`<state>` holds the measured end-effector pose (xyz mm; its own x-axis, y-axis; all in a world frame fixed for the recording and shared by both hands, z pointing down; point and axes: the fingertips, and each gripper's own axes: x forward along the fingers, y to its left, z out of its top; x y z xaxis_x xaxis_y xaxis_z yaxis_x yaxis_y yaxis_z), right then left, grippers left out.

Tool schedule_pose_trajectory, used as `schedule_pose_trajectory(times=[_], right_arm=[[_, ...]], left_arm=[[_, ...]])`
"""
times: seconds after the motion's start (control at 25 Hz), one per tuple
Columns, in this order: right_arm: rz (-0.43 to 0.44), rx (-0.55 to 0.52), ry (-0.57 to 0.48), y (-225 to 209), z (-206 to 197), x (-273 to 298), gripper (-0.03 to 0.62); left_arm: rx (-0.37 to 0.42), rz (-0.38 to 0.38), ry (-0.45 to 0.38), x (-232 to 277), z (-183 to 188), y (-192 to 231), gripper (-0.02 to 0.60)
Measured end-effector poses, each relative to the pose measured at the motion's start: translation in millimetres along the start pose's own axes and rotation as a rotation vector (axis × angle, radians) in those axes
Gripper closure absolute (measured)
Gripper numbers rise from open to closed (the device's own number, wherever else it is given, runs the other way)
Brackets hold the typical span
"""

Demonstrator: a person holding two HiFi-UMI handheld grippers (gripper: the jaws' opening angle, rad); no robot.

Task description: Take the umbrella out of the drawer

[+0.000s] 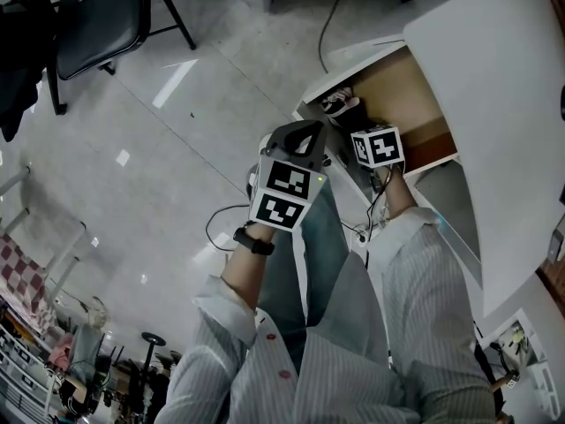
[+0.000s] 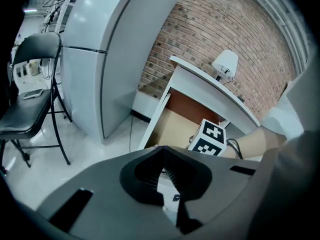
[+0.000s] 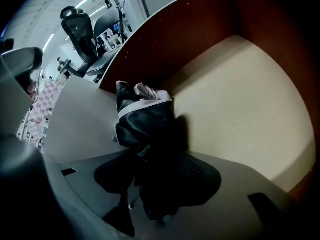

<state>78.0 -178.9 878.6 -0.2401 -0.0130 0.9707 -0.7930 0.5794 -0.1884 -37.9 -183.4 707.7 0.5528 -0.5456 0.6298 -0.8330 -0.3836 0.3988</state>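
Black folding chair with padded seat (image 2: 27,104) stands on glossy pale grey tiled floor (image 1: 159,148), beside a tall pale grey refrigerator (image 2: 100,49). Red-brown brick wall (image 2: 225,29) behind, with a small white dome-shaped device (image 2: 225,63) before it. Thin black cable (image 1: 214,223) loops on the floor. Red-and-white checked cloth (image 1: 22,276) at far left.

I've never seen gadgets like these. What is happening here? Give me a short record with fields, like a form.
Scene: a person leans over an open drawer with a gripper in each hand
Umbrella: black, folded, inside the drawer near its side wall
Right gripper: reaching into the drawer, jaws closed on the umbrella
Left gripper: outside the drawer, jaws together, holding nothing
Stage: umbrella gripped, not yet lifted out
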Motion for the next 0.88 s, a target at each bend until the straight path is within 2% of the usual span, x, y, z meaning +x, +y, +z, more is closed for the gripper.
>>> schedule_pose_trajectory(times=[0.12,0.56,0.88], right_arm=[[0.019,-0.015,0.029,2.9,0.1,1.9,0.353],[-0.043,-0.07,0.028,3.8,1.7,-2.2,0.388],[-0.045,-0.024,-0.001,9.7,4.6,-22.8,0.398]], left_arm=[[-0.002,-0.001,-0.003,1.0,3.0,0.3,0.572],[0.008,0.008,0.008,6.0,7.9,0.6,0.572],[0.017,0.033,0.046,2.6,3.1,2.2,0.572]])
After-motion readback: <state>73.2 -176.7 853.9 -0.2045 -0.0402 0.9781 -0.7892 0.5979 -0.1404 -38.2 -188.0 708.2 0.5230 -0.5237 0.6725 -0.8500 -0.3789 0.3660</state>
